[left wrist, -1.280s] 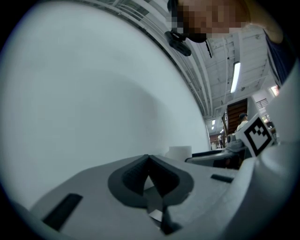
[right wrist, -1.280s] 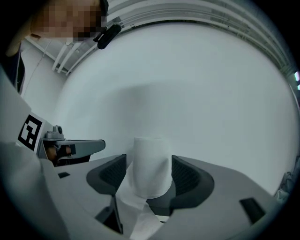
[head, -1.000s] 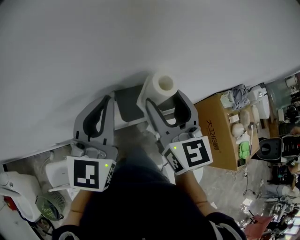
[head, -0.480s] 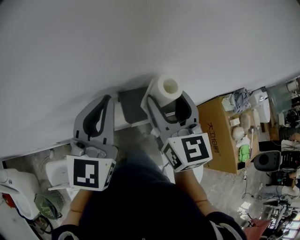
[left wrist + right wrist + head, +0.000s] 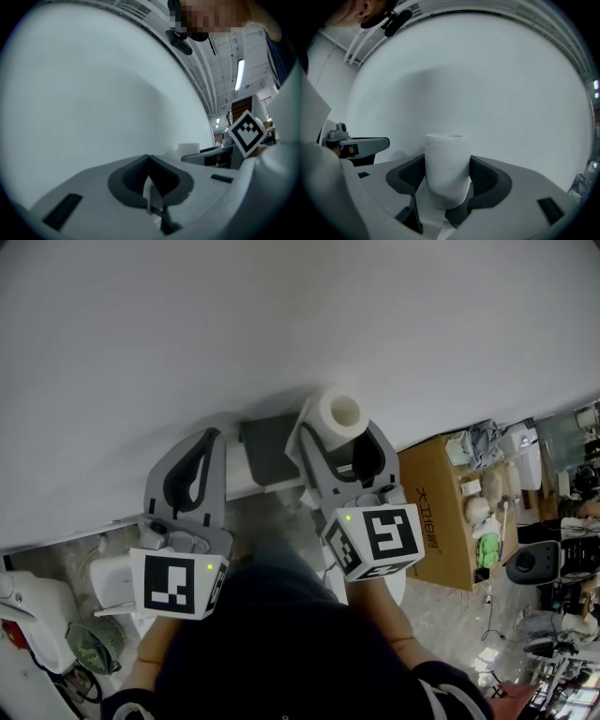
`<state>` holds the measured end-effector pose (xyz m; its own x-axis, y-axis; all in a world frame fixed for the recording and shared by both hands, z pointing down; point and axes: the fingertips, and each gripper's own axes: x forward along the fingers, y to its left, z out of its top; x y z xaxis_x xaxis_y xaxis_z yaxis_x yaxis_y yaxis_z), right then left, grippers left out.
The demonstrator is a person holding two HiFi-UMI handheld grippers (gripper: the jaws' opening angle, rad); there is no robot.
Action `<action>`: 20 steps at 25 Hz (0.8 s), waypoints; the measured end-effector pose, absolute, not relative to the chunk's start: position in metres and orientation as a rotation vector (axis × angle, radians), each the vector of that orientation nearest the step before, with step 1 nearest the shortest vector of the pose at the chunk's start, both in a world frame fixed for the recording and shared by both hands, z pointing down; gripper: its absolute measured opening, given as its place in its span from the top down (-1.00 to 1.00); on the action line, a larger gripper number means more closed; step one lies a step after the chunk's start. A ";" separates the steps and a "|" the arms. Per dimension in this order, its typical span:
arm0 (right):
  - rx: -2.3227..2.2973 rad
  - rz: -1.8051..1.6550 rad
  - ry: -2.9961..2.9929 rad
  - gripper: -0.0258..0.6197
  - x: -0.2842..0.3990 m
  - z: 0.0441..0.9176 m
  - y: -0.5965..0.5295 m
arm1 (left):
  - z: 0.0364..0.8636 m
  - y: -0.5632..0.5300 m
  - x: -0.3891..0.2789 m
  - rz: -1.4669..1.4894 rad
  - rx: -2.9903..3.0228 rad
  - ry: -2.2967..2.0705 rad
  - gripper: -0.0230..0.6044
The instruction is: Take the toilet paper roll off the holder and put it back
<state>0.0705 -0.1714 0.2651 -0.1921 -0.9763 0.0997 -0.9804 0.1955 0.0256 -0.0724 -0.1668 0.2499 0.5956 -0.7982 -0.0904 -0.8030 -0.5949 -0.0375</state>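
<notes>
The white toilet paper roll (image 5: pixel 336 416) is off its mount and stands upright in the right gripper (image 5: pixel 337 439). The gripper's dark-padded jaws are clamped on the roll's two sides, its hollow core faces up, and a loose tail of paper hangs below the pads. The roll is held close to the plain white wall (image 5: pixel 281 315), just beside and to the right of the dark grey flat-topped holder (image 5: pixel 263 450) fixed there. In the right gripper view that holder (image 5: pixel 365 144) juts from the wall at the left edge, and no roll shows on it. The left gripper (image 5: pixel 212 439) is raised near the holder's other side. Its jaws are pressed tip to tip with nothing between them, so it takes no part in the grasp. The first half of the job, lifting the roll free, looks done. What remains is the return: carrying the roll over to the holder, seating it on the mount and letting go. The pictures do not show the holder's spindle or arm, so I cannot tell how the core must be lined up for that.
</notes>
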 end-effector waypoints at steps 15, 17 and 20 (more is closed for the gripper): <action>1.952 -0.014 -2.419 0.00 0.078 0.241 -0.160 | 0.246 -0.160 -0.058 0.083 -2.731 1.357 0.92; 1.952 -0.025 -2.426 0.00 0.080 0.237 -0.159 | 0.245 -0.159 -0.057 0.084 -2.727 1.359 0.92; 1.946 -0.044 -2.437 0.00 0.081 0.232 -0.157 | 0.243 -0.159 -0.054 0.087 -2.720 1.366 0.92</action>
